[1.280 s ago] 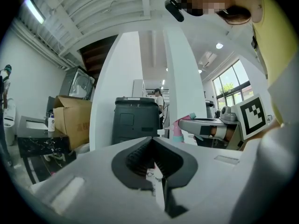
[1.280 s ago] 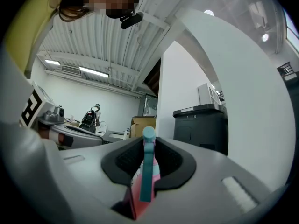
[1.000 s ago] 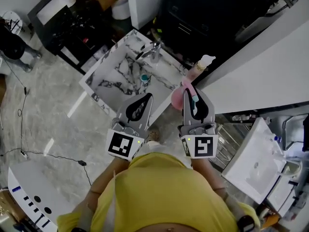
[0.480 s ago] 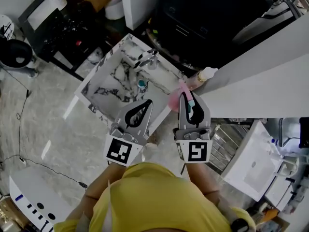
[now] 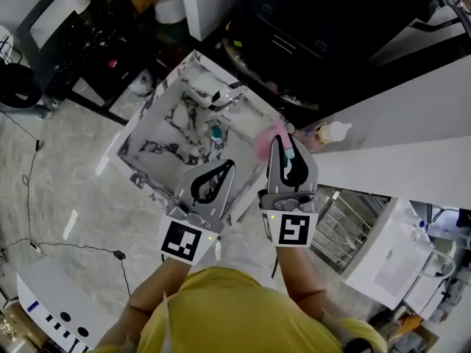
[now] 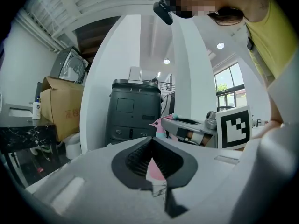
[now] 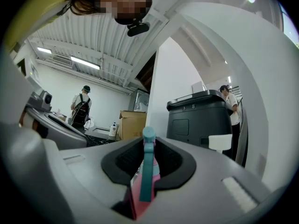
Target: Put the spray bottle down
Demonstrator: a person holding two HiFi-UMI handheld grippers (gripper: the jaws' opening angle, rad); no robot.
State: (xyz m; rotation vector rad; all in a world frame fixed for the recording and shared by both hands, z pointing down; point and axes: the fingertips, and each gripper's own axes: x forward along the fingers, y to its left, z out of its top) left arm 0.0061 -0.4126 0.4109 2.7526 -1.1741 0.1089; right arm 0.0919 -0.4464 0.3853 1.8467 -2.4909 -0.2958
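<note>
A pink spray bottle with a teal trigger is held in my right gripper, which is shut on its head. It hangs over the right rim of the marble sink. In the right gripper view the teal trigger and pink neck of the spray bottle stand upright between the pads of the right gripper. My left gripper is beside it on the left, over the sink's near edge. It is shut with nothing in it. In the left gripper view the left gripper has its tips together.
A faucet stands at the sink's far side and a small teal item lies in the basin. A pump bottle stands to the right by a white counter. A wire rack is below right. A dark machine stands ahead.
Both grippers have moved forward and lower toward the sink, and the spray bottle has gone with the right one. The grip on the bottle is unchanged.
</note>
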